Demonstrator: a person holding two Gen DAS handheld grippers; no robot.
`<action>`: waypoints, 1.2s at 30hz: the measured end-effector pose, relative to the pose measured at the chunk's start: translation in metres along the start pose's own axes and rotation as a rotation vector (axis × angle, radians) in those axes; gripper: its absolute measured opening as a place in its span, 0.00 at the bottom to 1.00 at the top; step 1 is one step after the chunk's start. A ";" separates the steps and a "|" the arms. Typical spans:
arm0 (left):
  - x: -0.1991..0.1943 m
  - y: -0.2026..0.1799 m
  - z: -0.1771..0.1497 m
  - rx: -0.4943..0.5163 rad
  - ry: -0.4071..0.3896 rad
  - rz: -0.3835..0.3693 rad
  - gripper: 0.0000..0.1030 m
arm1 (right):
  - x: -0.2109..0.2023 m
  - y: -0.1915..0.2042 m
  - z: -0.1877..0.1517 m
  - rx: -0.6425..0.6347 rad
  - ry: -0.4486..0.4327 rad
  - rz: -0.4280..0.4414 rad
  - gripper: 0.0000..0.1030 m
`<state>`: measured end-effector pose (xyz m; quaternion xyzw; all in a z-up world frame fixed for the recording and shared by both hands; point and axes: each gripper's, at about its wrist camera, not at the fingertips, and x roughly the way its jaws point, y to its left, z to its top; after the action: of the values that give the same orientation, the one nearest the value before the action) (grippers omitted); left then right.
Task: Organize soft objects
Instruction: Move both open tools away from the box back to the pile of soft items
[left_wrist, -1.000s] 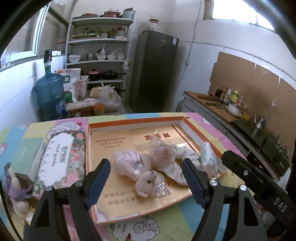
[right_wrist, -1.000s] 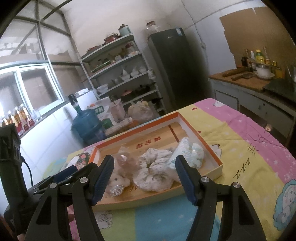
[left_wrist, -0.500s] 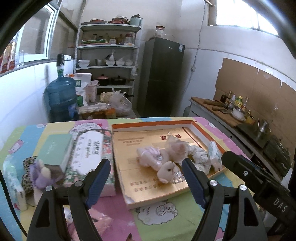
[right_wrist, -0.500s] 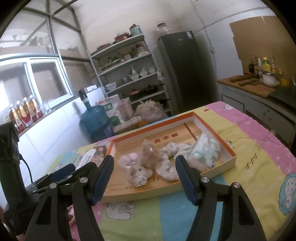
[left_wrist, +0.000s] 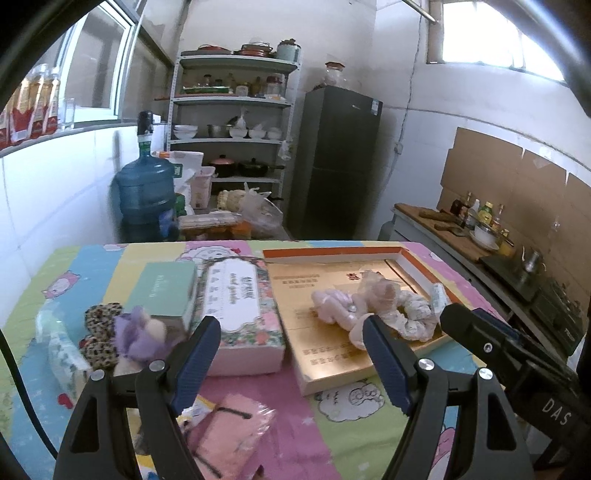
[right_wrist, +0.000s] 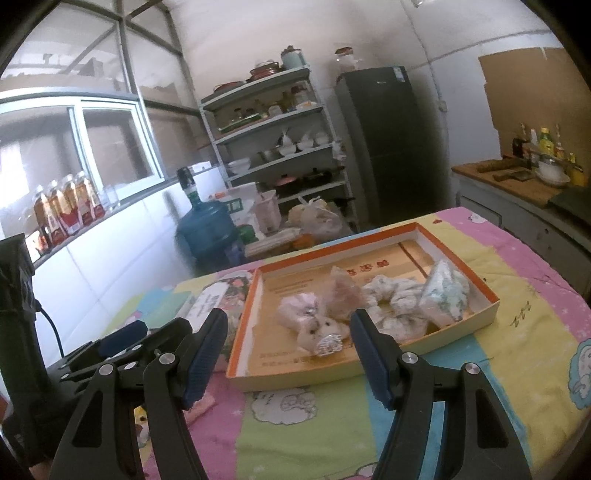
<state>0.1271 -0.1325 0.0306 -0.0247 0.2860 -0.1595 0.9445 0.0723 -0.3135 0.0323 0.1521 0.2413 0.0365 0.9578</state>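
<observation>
An orange-rimmed shallow box (left_wrist: 332, 254) (right_wrist: 491, 295) on the table holds a pink plush (left_wrist: 332, 302) (right_wrist: 299, 306), a small cream bear (right_wrist: 325, 328), a wrapped pink item (left_wrist: 373, 288) (right_wrist: 343, 288), a floral scrunchie (left_wrist: 413, 314) (right_wrist: 391, 295) and a wrapped blue-patterned pack (right_wrist: 447, 291). Left of the box lie a purple plush (left_wrist: 140, 332), a leopard scrunchie (left_wrist: 99, 332) and a wrapped pink cloth (left_wrist: 229, 432). My left gripper (left_wrist: 291, 362) hangs open and empty above the near table. My right gripper (right_wrist: 288, 354) is also open and empty, in front of the box.
A floral tissue box (left_wrist: 243, 306) and a green box (left_wrist: 162, 291) stand left of the orange-rimmed box. A wrapped green-patterned pack (left_wrist: 62, 350) lies at the far left. Behind the table are a water jug (left_wrist: 144, 192), shelves (left_wrist: 229, 122), a fridge (left_wrist: 332, 162) and a counter (left_wrist: 461, 236).
Both grippers have drawn back and a little up from the orange-rimmed box, so it looks smaller. More of the table's left side shows, with the purple plush, leopard scrunchie and pink cloth in view.
</observation>
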 end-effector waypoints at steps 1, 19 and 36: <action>-0.002 0.003 -0.001 -0.003 -0.003 0.003 0.77 | -0.001 0.002 -0.001 -0.004 0.000 0.003 0.69; -0.041 0.070 -0.015 -0.068 -0.025 0.077 0.77 | 0.004 0.066 -0.021 -0.069 0.027 0.059 0.69; -0.061 0.129 -0.038 -0.136 -0.010 0.167 0.77 | 0.019 0.099 -0.037 -0.112 0.075 0.093 0.69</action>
<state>0.0953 0.0110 0.0140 -0.0657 0.2927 -0.0605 0.9520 0.0720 -0.2067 0.0234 0.1077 0.2672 0.1000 0.9524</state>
